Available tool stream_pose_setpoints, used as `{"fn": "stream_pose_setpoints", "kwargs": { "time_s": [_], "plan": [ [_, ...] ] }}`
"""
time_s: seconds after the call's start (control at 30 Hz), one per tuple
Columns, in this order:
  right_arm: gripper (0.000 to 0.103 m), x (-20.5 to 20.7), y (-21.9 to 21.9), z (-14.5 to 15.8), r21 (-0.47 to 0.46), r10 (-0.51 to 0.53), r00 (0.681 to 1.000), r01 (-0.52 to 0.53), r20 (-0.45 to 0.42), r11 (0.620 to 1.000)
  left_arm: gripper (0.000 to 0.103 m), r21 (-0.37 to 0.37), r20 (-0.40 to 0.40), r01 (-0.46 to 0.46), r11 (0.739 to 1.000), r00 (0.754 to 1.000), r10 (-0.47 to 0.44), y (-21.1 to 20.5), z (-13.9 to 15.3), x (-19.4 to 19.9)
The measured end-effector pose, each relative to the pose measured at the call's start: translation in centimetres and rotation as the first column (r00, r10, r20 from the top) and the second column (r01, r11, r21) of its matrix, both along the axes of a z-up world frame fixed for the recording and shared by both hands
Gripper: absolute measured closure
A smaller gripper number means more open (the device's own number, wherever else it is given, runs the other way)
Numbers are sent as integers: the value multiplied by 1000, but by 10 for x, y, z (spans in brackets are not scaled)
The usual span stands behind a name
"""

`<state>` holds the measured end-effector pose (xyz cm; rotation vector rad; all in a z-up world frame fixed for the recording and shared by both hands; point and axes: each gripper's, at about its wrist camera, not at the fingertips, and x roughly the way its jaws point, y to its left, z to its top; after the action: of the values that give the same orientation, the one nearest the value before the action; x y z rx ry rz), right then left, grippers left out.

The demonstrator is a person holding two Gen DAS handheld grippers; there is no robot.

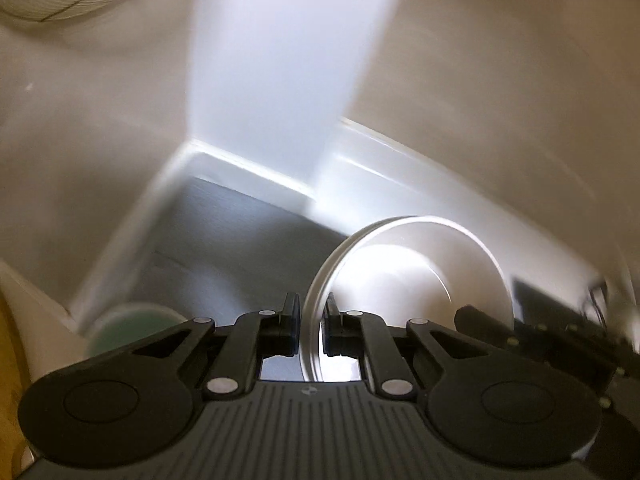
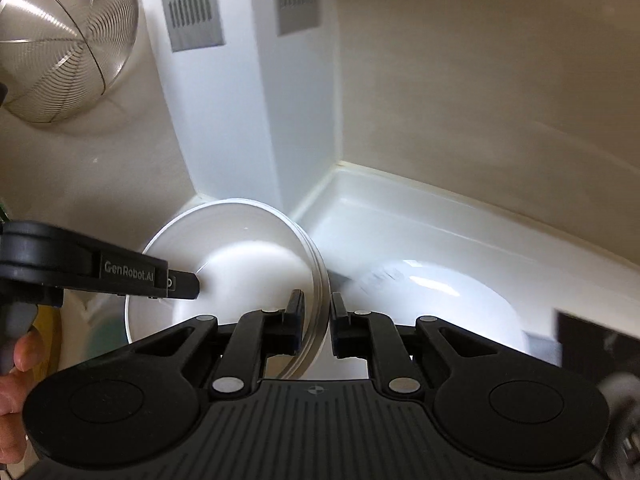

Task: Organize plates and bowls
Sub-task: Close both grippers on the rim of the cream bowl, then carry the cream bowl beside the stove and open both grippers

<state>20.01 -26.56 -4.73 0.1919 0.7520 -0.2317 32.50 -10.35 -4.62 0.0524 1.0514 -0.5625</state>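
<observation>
My left gripper (image 1: pixel 311 322) is shut on the rim of a stack of white bowls (image 1: pixel 404 268), held on edge above the counter. My right gripper (image 2: pixel 316 320) is shut on the opposite rim of the same stack of bowls (image 2: pixel 240 256). The left gripper also shows in the right wrist view (image 2: pixel 176 280), reaching in from the left against the bowls' inside. A larger white plate or bowl (image 2: pixel 460 300) lies on the counter right of the stack, blurred. A green bowl (image 1: pixel 132 328) sits low at the left in the left wrist view.
A white pillar (image 2: pixel 248 120) with grey vents (image 2: pixel 192 4) meets the cream wall (image 2: pixel 480 100) at the counter's back. A wire mesh basket (image 2: pixel 64 44) hangs at upper left. A dark counter surface (image 1: pixel 224 236) lies below. A dark object (image 2: pixel 592 344) sits at right.
</observation>
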Motion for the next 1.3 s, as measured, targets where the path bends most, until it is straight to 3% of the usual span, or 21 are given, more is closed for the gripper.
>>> {"fn": "stream_pose_setpoints", "kwargs": {
  "time_s": [0.17, 0.33, 0.5, 0.77, 1.3],
  "plan": [
    [89, -76, -2, -3, 8, -118, 993, 118, -25, 993, 92, 25, -16, 162, 986, 987, -162, -17, -11, -65],
    [89, -143, 2, -31, 38, -227, 969, 232, -101, 972, 92, 87, -61, 308, 947, 951, -303, -33, -37, -126],
    [89, -190, 2, -65, 88, -302, 938, 319, -168, 944, 92, 147, -92, 394, 907, 919, -384, -52, -68, -170],
    [89, -217, 5, -95, 135, -337, 922, 364, -190, 921, 92, 179, -135, 423, 888, 905, -403, -53, -101, -192],
    [89, -191, -4, -119, 136, -278, 938, 310, -207, 941, 92, 232, -110, 393, 890, 920, -377, -51, -117, -179]
  ]
}}
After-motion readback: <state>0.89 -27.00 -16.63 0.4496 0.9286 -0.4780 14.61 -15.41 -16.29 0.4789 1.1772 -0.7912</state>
